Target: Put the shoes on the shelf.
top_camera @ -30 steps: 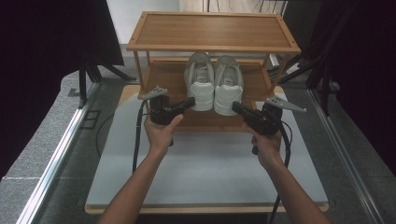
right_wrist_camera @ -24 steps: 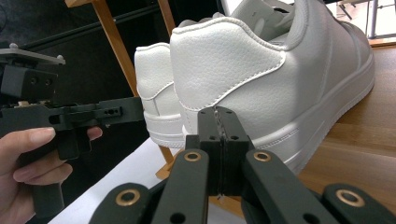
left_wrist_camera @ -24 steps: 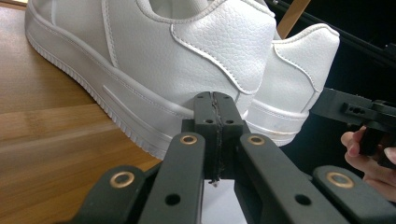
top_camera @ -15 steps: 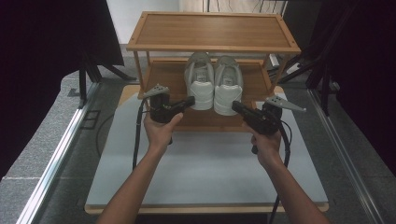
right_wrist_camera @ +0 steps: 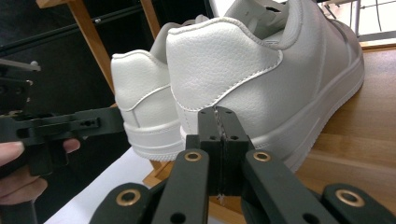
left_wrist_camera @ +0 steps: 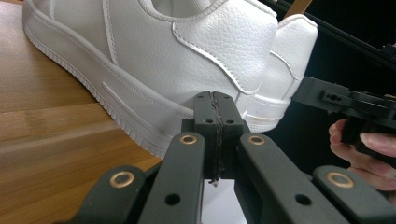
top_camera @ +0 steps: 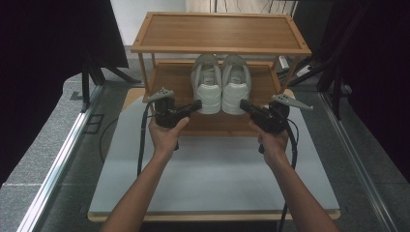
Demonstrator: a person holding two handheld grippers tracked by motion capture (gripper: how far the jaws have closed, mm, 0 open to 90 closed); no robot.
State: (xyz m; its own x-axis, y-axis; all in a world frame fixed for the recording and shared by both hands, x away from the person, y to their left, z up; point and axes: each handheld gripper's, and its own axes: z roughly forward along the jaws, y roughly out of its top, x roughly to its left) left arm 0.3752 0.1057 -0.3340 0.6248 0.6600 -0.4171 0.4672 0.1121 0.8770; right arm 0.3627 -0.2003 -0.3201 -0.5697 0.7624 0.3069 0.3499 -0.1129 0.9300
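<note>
The high view is showing the wooden rack [top_camera: 220,31] standing on a white-topped table [top_camera: 212,179], grey floor around it. Both gripper views are showing heel stitching close up. The white shoes [top_camera: 221,82] are sitting paired on the lower shelf. The left gripper [top_camera: 196,104] and right gripper [top_camera: 242,103], jaws clenched empty, are pointing inward at the heels.

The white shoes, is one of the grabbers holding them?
No. The left gripper and right gripper are shut with nothing between their jaws, near the heels of the white shoes.
</note>
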